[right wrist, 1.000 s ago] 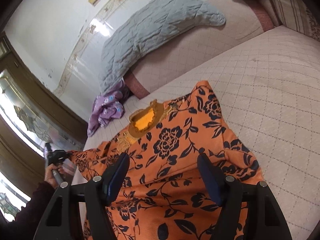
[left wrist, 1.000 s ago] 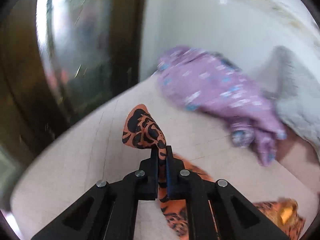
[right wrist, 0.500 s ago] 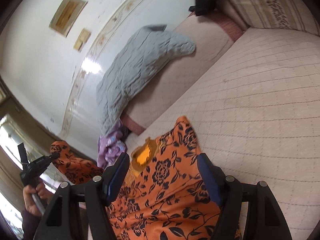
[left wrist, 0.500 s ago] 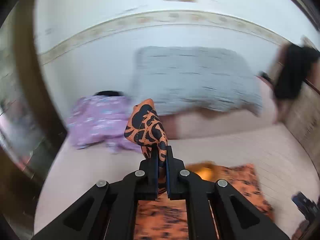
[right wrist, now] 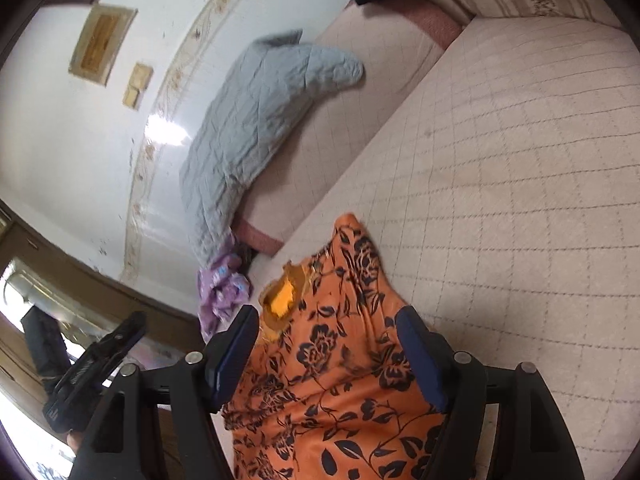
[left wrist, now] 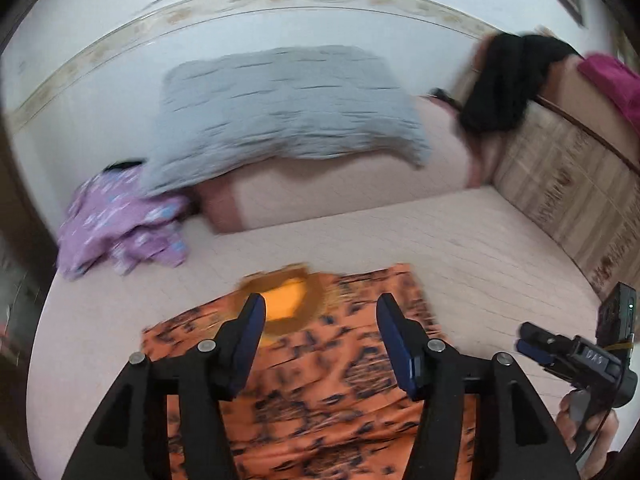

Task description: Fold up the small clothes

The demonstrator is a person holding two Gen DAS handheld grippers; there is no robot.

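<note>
Orange flowered garment (left wrist: pixel 320 392) lies flat on the quilted bed (left wrist: pixel 480 248), directly below and ahead of both sets of jaws, its yellow-lined neck opening (left wrist: pixel 286 302) at the far end. Long axis runs from the neck back toward the person, roughly in line with the way the left gripper (left wrist: pixel 318 334) points. In the left wrist view the left jaws straddle the neck end with the cloth under the gap; nothing is between the pads, which are still opening. Right gripper (right wrist: pixel 326 346) hovers over the same garment from the right-hand side, jaws spread and empty; it shows low at the right edge of the left view. Left looks nearer the neck end, right nearer the side edge, so either could take a corner for the next fold. Against the earlier frames: the left jaws were clamped on a bunched sleeve held up in the air; that cloth is now dropped onto the body, the garment reads narrower, and the left view has swung round to face the grey quilt (left wrist: pixel 280 108) and purple clothes (left wrist: pixel 120 224).
</note>
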